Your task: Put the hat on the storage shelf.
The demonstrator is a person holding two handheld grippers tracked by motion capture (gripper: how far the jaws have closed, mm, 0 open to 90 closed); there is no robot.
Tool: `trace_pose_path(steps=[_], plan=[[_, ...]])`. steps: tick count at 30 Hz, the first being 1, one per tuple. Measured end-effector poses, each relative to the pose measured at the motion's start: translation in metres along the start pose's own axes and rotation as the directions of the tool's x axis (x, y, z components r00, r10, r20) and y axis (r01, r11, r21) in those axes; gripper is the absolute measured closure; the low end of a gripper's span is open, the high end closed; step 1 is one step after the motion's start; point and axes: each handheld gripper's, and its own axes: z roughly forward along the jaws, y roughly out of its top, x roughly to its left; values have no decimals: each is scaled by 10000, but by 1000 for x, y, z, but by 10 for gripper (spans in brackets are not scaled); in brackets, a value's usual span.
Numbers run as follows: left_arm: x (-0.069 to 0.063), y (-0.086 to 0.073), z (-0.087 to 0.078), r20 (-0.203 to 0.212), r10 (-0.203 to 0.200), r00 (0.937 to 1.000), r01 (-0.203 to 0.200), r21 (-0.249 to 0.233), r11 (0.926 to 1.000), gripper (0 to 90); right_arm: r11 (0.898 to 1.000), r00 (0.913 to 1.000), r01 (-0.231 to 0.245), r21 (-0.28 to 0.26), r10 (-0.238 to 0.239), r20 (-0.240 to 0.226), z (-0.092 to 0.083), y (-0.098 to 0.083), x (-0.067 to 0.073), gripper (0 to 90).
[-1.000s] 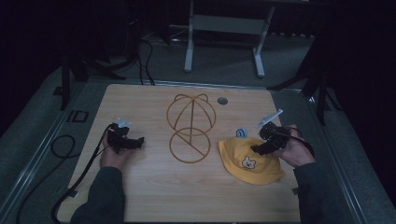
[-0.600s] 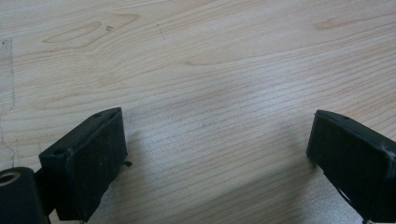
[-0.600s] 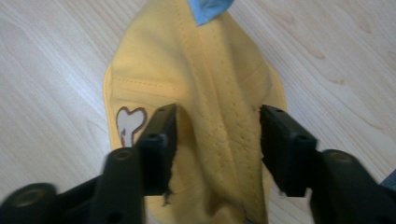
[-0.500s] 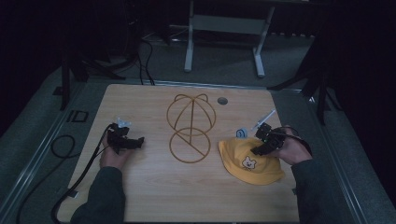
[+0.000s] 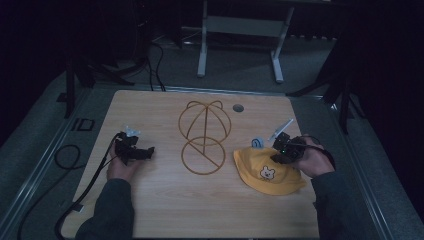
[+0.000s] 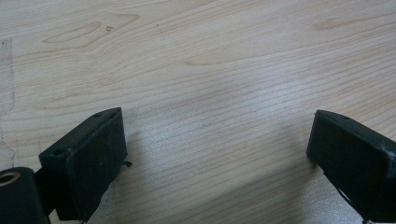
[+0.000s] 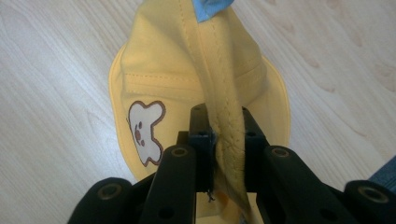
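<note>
A yellow child's hat (image 5: 267, 170) with a bear patch lies on the wooden table (image 5: 165, 205) at the right. My right gripper (image 5: 281, 151) is shut on a pinched fold of the hat's fabric (image 7: 224, 116), which rises between the jaws; a blue tag (image 7: 210, 8) shows at the fold's far end. A gold wire hat stand (image 5: 204, 135) lies flat at the table's middle. My left gripper (image 5: 142, 152) rests low on the table at the left, open, with bare wood (image 6: 215, 126) between its fingers (image 6: 88, 154).
A small round hole (image 5: 238, 107) sits in the table near its far edge. A cable (image 5: 85, 187) trails from the left gripper off the table's left side. A metal frame (image 5: 240, 30) stands on the floor beyond the table.
The right gripper has shifted slightly left and down over the hat's edge and holds its fabric. The left gripper has not moved.
</note>
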Motion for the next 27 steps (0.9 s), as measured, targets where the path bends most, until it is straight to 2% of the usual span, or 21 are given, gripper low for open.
trace_pose_path(steps=[5, 12, 21, 23, 27], plan=[[0, 0, 0, 0, 0, 10000, 0, -1, 10000, 49, 9987, 9984, -303, -397, 322, 474, -5, -1, 0, 823], [0, 0, 0, 1, 2, 10000, -2, 1, 10000, 49, 9912, 9914, -705, -1117, 820, 1023, -9, -4, -4, 828], [0, 0, 0, 0, 1, 10000, -1, 1, 10000, 49, 9778, 9792, -1399, -1557, 1600, 1247, -10, -8, -7, 832], [0, 0, 0, 8, 1, 10000, -1, -4, 10000, 49, 9739, 9787, -1463, -1735, 1681, 1182, -11, -8, -7, 832], [0, 0, 0, 3, 1, 10000, -1, -2, 10000, 49, 9661, 9729, -1544, -2068, 1851, 1384, -14, -6, -4, 833]])
